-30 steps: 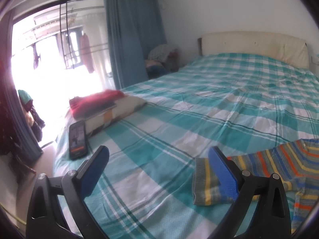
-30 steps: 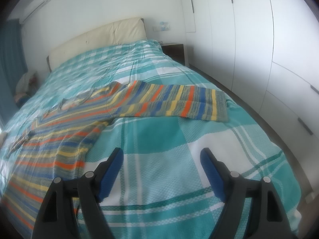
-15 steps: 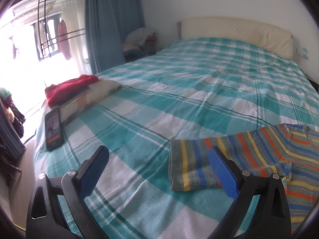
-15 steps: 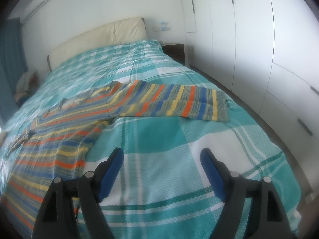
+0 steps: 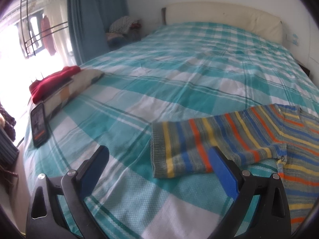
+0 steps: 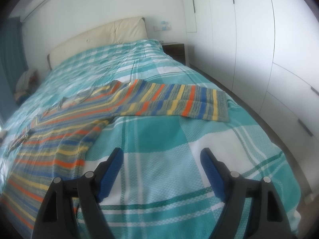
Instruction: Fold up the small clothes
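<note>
The striped sweater (image 6: 65, 131) lies spread flat on the bed (image 6: 159, 139), body toward the foot and both sleeves stretched straight out to the sides, so no fold looks made yet. The left hand-held gripper (image 5: 157, 159) hovers with its jaws apart, empty, just beside the cuff of 1 sleeve (image 5: 179, 149). The right hand-held gripper (image 6: 161, 159) also stands apart and empty, over bare cover beside the sweater's body. Folded red and beige clothes (image 5: 59, 81) sit well away from the sweater, suggesting earlier items are finished.
</note>
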A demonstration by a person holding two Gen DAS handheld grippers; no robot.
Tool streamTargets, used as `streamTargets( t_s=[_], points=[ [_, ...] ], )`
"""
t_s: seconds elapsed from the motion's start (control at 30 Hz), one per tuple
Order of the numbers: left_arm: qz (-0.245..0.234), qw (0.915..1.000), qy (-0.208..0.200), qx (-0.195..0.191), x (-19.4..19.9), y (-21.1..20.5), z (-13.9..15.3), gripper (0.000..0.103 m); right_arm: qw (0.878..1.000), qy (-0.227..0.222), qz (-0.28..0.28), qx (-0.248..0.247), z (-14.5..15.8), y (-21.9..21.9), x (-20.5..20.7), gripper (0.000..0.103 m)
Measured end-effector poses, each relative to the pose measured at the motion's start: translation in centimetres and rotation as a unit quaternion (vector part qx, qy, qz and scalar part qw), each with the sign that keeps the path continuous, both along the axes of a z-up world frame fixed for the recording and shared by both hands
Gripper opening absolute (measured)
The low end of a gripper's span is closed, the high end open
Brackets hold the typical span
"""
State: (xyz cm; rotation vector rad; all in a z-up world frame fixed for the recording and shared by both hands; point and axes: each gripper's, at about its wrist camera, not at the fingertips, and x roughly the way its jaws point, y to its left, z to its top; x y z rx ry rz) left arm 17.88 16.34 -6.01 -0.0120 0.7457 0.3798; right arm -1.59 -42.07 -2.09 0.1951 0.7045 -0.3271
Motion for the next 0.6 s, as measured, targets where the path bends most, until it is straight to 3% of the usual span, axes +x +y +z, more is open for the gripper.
streamTargets(
  t_s=[0.33, 0.6],
  points=[
    [-0.055, 0.9981, 0.026, 0.001, 0.2, -2.4, -0.9, 0.100, 1.000, 0.003, 0.002, -0.002, -0.3, 0.2, 0.1, 0.079],
    [-0.080, 0.9873, 0.124, -0.060, 1.9, -2.7, -5.1, 0.100, 1.000, 0.003, 0.002, -0.002, -0.3, 0.2, 0.1, 0.079]
  ],
)
